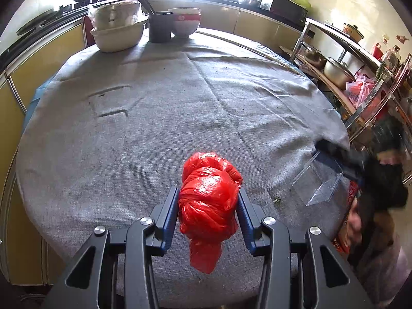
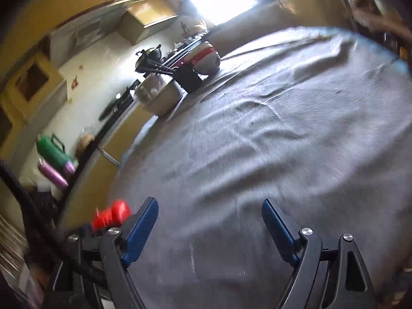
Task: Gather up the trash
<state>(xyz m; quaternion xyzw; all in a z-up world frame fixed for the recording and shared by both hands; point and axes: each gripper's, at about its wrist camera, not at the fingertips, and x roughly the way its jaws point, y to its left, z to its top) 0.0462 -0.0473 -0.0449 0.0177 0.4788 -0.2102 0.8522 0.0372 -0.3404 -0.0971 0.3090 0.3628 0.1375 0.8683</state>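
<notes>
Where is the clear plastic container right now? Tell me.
In the left wrist view the clear plastic container sits at the right edge of the grey-clothed table, right of the red bag that the left gripper clamps.

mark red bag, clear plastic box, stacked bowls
red bag (image 1: 208, 200), left wrist view, on its knotted middle.
clear plastic box (image 1: 318, 180), left wrist view, on its see-through side wall.
stacked bowls (image 1: 185, 23), left wrist view, on the lowest bowl's side.

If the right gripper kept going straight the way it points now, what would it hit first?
Probably just the grey tablecloth: the open right gripper has bare cloth ahead. The bowls stand off to the left; blur makes depth uncertain.
</notes>
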